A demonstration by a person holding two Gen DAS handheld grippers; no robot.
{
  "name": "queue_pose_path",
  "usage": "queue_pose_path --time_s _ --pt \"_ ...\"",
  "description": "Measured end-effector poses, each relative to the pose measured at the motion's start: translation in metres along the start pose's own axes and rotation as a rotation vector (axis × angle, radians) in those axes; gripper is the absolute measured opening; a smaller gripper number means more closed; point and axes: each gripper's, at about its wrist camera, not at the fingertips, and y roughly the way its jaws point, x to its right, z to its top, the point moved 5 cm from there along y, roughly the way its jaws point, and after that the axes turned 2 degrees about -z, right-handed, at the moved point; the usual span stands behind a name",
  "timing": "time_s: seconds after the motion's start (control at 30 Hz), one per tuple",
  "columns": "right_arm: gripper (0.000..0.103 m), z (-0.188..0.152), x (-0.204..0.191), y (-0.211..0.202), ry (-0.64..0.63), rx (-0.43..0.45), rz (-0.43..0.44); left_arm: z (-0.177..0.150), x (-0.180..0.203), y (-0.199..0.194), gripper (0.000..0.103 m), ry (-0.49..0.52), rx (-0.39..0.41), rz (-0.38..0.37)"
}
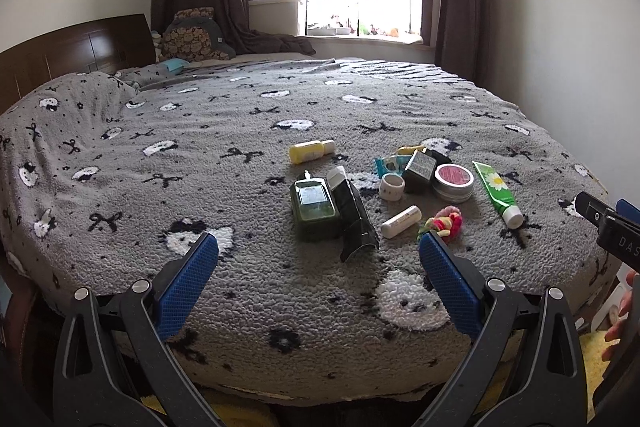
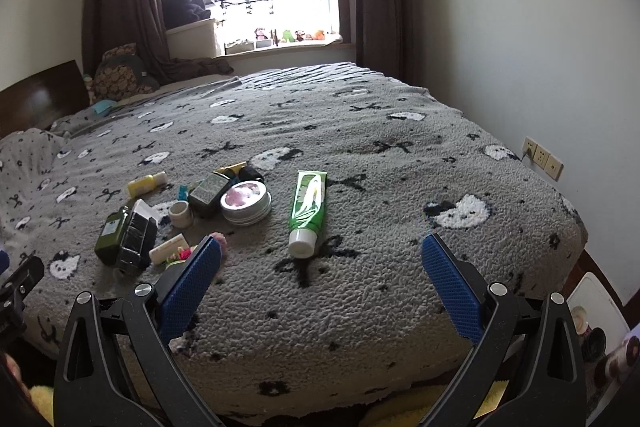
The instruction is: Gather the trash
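Several small items lie in a loose heap on the grey fleece bedspread (image 1: 200, 155). From the left wrist view, the left gripper (image 1: 319, 255) is spread wide and empty; the dark green flat glass bottle (image 1: 314, 205) rests just ahead between its fingers, touching a black plastic case (image 1: 354, 213). Closing there may catch both, or push them into the soft pile.

From the right wrist view, the right gripper (image 2: 321, 257) is also released, holding nothing. A green plastic tube with white cap (image 2: 307, 209) lies just ahead, slightly toward its left finger; I think the round cap may slip out.
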Motion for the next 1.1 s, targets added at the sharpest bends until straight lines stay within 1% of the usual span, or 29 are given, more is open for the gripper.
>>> queue_pose_path --time_s 0.17,0.2,0.27,0.37,0.43,0.5,0.57,0.6,0.63,0.67,0.73,0.8,0.83,0.87,1.0,1.07,1.1 --pt "0.1 -0.01 -0.007 0.037 -0.066 -0.065 -0.007 -0.009 0.001 0.037 0.095 -0.002 -0.065 -0.026" --pt "0.1 -0.011 -0.007 0.044 -0.068 -0.072 -0.012 -0.009 0.002 0.044 0.094 0.001 -0.078 -0.034" --pt "0.1 -0.014 -0.008 0.06 -0.068 -0.099 -0.001 -0.011 0.006 0.061 0.088 0.012 -0.108 -0.056" --pt "0.1 -0.015 -0.009 0.083 -0.057 -0.147 0.021 -0.013 0.015 0.085 0.086 0.021 -0.147 -0.093" --pt "0.1 -0.013 -0.009 0.095 -0.044 -0.162 0.026 -0.015 0.018 0.1 0.086 0.011 -0.17 -0.114" --pt "0.1 -0.012 -0.009 0.108 -0.04 -0.175 0.028 -0.017 0.021 0.114 0.081 0.001 -0.19 -0.127" --pt "0.1 -0.01 -0.009 0.12 -0.043 -0.184 0.03 -0.019 0.024 0.126 0.071 -0.009 -0.209 -0.133" --pt "0.1 -0.009 -0.01 0.125 -0.046 -0.186 0.036 -0.02 0.025 0.131 0.069 -0.013 -0.216 -0.137" --pt "0.098 -0.009 -0.011 0.13 -0.049 -0.193 0.041 -0.02 0.026 0.136 0.065 -0.016 -0.222 -0.14" --pt "0.093 -0.009 -0.013 0.136 -0.051 -0.199 0.043 -0.02 0.027 0.14 0.063 -0.017 -0.225 -0.14" --pt "0.089 -0.008 -0.015 0.147 -0.057 -0.212 0.039 -0.02 0.029 0.146 0.063 -0.01 -0.224 -0.138" --pt "0.082 -0.008 -0.017 0.16 -0.064 -0.233 0.035 -0.019 0.031 0.153 0.057 -0.007 -0.23 -0.15" --pt "0.079 -0.008 -0.018 0.165 -0.066 -0.24 0.032 -0.018 0.032 0.156 0.051 -0.008 -0.236 -0.152" --pt "0.076 -0.009 -0.019 0.17 -0.069 -0.247 0.027 -0.018 0.032 0.16 0.046 -0.009 -0.243 -0.153" --pt "0.066 -0.01 -0.023 0.18 -0.093 -0.257 0.02 -0.016 0.028 0.171 0.038 -0.011 -0.25 -0.157" --pt "0.053 -0.011 -0.025 0.179 -0.107 -0.254 0.028 -0.015 0.026 0.173 0.034 -0.019 -0.247 -0.166" --pt "0.048 -0.011 -0.027 0.178 -0.113 -0.252 0.038 -0.015 0.025 0.173 0.032 -0.018 -0.247 -0.169"
